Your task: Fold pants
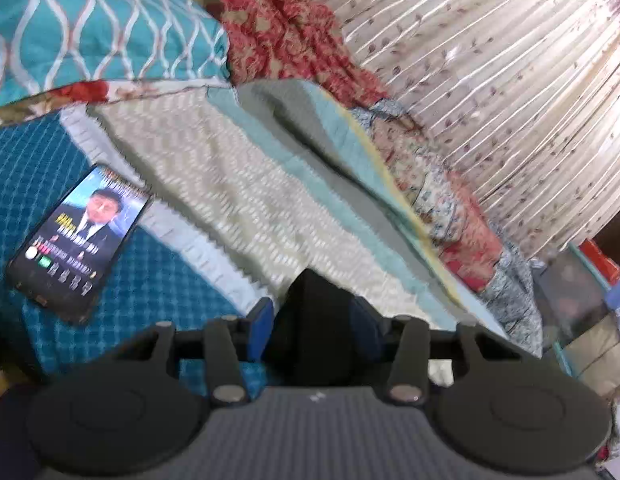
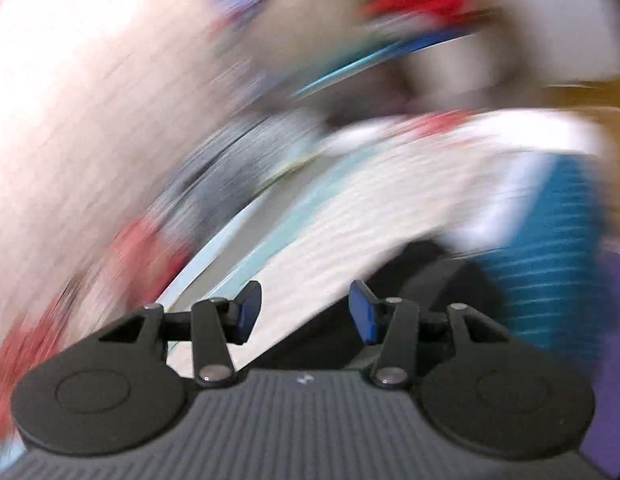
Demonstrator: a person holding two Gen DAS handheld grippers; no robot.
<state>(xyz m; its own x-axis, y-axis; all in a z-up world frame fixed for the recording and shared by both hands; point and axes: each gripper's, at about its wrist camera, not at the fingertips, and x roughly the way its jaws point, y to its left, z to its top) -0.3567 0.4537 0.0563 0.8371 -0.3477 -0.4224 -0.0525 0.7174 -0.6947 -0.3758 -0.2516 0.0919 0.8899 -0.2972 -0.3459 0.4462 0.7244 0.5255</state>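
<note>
Left wrist view is showing the left gripper (image 1: pixel 314 320) partly open, dark pants (image 1: pixel 316 312) bunching between its blue pads, whether pinched I cannot tell. The right gripper (image 2: pixel 303 312) is gaping empty, dark cloth below it. Pants are looking soft, light, floppy; hem edges suit gripping.

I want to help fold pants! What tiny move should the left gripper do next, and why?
Probably ease the left gripper back off the dark pants cloth: it stands between the parted jaws, apparently not pinched.
</note>
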